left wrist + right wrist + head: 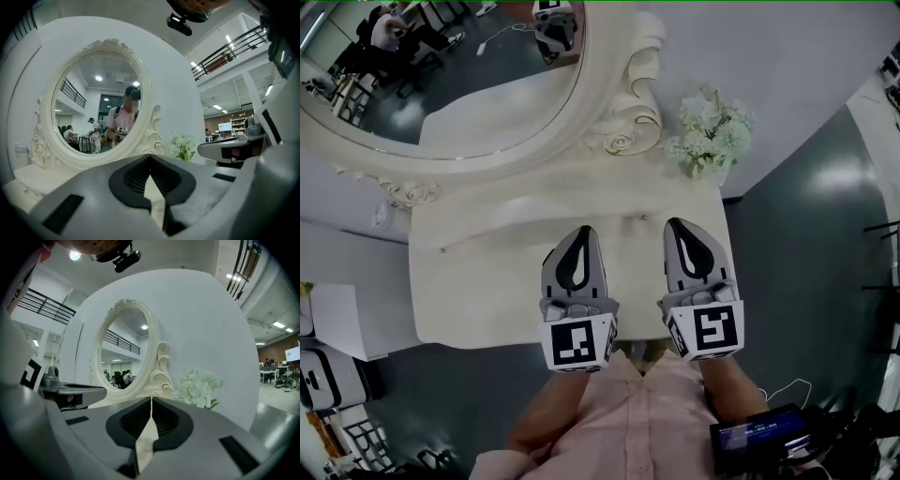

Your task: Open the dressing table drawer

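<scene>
A cream dressing table (487, 291) lies below me, with an oval mirror (469, 94) at its back. Small knobs (442, 249) (644, 217) show along a raised ledge under the mirror; the table's front face is hidden from above. My left gripper (581, 231) (150, 157) and right gripper (677, 225) (151, 398) hover side by side over the tabletop near its front edge, pointing at the mirror. Both are shut with nothing between their jaws. Neither touches a knob.
White flowers (710, 136) (199, 387) stand at the table's back right corner. A white box (337, 319) sits left of the table. A device with a lit screen (759, 436) hangs at my lower right. Dark floor surrounds the table.
</scene>
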The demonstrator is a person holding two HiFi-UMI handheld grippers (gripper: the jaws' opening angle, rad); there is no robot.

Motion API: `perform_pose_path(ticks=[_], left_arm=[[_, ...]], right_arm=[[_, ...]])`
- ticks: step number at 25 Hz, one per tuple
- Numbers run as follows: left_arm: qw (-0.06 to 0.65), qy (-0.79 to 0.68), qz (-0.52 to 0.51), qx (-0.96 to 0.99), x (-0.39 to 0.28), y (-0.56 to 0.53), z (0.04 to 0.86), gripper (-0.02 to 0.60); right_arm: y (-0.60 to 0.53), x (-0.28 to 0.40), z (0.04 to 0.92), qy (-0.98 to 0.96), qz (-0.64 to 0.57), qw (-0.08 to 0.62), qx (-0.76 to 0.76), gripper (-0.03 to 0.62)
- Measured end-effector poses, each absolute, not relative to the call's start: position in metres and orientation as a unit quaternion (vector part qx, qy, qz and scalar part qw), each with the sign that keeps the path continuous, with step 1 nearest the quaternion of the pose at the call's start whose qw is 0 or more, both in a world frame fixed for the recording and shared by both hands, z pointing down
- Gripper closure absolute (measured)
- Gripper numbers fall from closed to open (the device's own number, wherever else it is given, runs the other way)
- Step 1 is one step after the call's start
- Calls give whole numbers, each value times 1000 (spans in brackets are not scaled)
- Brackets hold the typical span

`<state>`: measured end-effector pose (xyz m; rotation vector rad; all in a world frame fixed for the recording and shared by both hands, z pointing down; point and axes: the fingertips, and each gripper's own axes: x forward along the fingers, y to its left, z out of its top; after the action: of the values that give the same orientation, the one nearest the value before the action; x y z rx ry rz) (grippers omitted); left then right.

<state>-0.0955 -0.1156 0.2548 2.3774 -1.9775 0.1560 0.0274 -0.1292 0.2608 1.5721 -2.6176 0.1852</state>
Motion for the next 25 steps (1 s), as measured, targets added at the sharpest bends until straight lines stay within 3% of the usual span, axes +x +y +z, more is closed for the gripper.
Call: perform_pose_path(ticks=[25], left_arm=[[120,-662,114,731,-120,-140,372,560]], right_arm=[[-149,12,435,-848,191,154,471,574]])
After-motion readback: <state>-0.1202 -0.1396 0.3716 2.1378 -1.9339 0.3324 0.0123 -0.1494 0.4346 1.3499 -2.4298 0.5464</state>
